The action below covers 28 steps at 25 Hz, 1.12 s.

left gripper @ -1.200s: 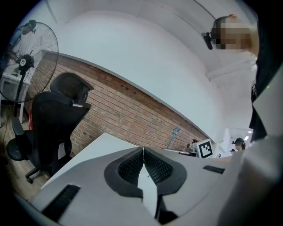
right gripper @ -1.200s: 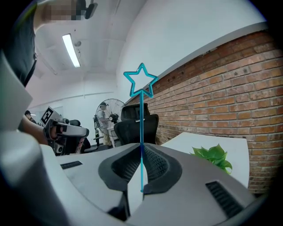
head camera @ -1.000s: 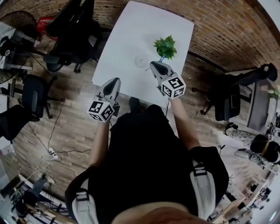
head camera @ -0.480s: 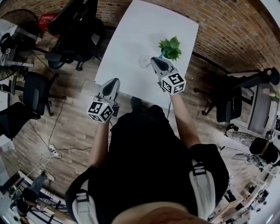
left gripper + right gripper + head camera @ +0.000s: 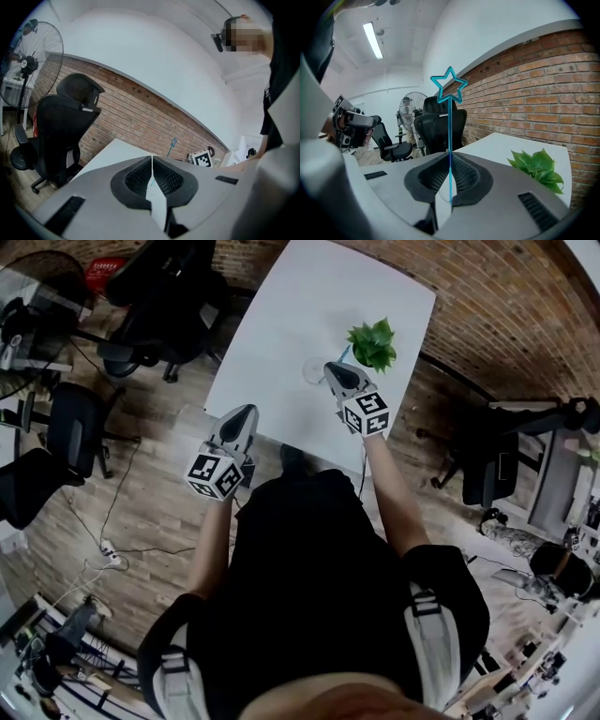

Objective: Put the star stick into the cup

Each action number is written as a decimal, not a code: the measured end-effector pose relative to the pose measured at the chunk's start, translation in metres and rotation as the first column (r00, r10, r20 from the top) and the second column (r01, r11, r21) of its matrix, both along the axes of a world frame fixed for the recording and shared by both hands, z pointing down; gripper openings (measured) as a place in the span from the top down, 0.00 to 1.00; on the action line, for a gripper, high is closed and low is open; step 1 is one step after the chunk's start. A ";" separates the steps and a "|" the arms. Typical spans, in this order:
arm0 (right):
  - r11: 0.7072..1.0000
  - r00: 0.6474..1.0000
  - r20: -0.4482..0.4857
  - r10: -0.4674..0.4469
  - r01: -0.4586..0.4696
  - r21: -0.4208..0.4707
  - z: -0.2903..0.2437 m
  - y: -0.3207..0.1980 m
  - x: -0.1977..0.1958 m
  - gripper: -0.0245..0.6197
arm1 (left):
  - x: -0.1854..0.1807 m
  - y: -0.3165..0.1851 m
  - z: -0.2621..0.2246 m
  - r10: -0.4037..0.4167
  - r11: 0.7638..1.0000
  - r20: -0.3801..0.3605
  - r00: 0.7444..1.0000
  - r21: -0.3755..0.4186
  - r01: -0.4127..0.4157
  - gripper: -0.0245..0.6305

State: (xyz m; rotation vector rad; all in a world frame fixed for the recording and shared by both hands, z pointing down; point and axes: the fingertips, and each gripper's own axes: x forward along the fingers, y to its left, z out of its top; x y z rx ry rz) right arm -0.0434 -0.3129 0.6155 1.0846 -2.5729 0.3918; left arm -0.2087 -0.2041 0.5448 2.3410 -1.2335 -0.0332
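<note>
My right gripper (image 5: 331, 367) is shut on the thin blue star stick (image 5: 449, 89). The stick stands upright between the jaws with its star outline at the top. In the head view this gripper hovers over the near part of the white table (image 5: 281, 315), just right of the clear cup (image 5: 311, 371). My left gripper (image 5: 246, 412) is shut with nothing in it, at the table's near left edge. From the left gripper view (image 5: 152, 157) the star stick (image 5: 173, 143) shows far off, above the tabletop.
A small green plant (image 5: 373, 343) stands on the table just beyond my right gripper, also in the right gripper view (image 5: 539, 169). Black office chairs (image 5: 155, 296) stand left of the table. A fan (image 5: 33, 61) and a brick wall (image 5: 140, 117) lie behind.
My right gripper has edged a little closer to the cup with the star stick still in it. The left gripper has stayed in place.
</note>
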 end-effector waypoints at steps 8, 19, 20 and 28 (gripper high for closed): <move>0.998 0.997 -0.081 -0.020 0.015 -0.055 0.038 -0.002 0.003 0.95 | -0.002 -0.006 0.004 -0.010 1.000 -0.004 1.000 -0.006 0.010 0.92; 0.994 0.991 -0.126 -0.038 0.025 -0.103 0.060 -0.001 0.001 0.95 | 0.003 -0.007 0.007 -0.001 1.000 -0.009 1.000 -0.013 0.001 0.92; 0.994 0.991 -0.132 -0.039 0.025 -0.105 0.062 -0.001 0.001 0.95 | 0.003 -0.008 0.007 0.001 1.000 -0.009 1.000 -0.013 -0.001 0.92; 0.993 0.984 -0.171 -0.048 0.028 -0.114 0.071 0.002 -0.003 0.95 | -0.002 -0.007 0.007 -0.006 1.000 -0.010 1.000 -0.013 0.006 0.92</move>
